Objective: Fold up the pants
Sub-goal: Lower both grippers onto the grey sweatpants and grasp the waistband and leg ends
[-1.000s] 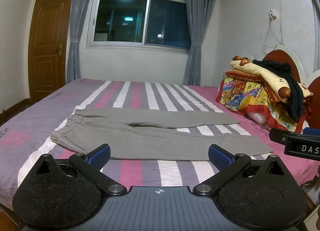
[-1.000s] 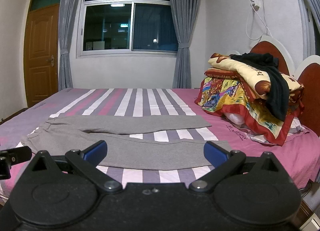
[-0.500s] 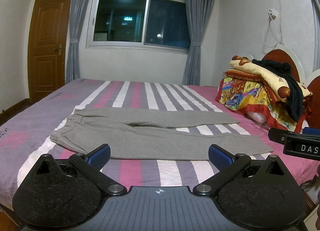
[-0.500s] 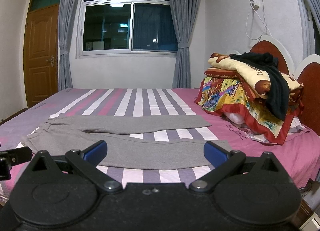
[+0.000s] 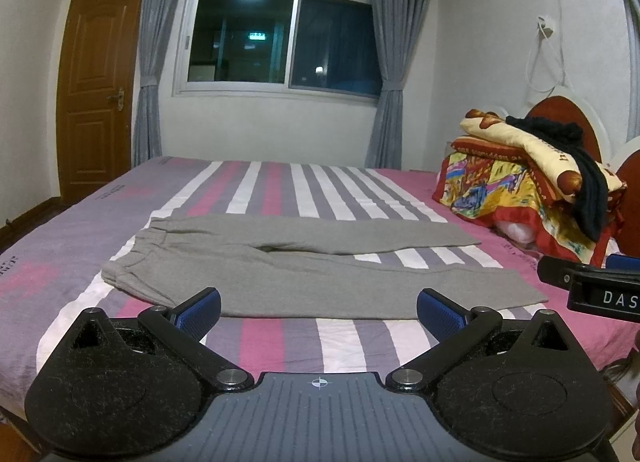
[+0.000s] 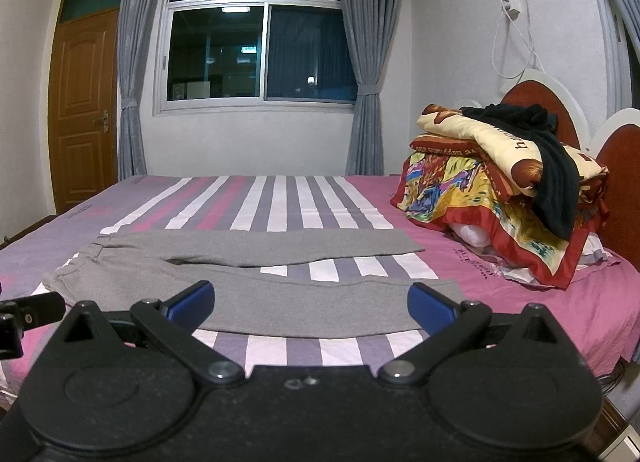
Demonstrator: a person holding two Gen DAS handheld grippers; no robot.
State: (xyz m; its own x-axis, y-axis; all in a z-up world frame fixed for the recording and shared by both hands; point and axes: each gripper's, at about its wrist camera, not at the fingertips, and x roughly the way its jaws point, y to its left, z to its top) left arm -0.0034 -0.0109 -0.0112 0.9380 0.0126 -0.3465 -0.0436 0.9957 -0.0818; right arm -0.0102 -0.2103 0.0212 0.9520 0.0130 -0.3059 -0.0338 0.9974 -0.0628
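Note:
Grey pants lie flat and unfolded across the striped bed, waistband to the left, both legs stretching right and slightly apart. The right wrist view shows the same pants. My left gripper hovers near the bed's front edge, before the near leg, open with nothing between its blue pads. My right gripper is likewise open and empty, further right along the same leg. Each gripper's tip shows at the edge of the other's view.
The bed has a pink, purple and white striped sheet. A pile of colourful folded blankets with a black garment on top sits at the headboard on the right. A window, curtains and a wooden door stand behind.

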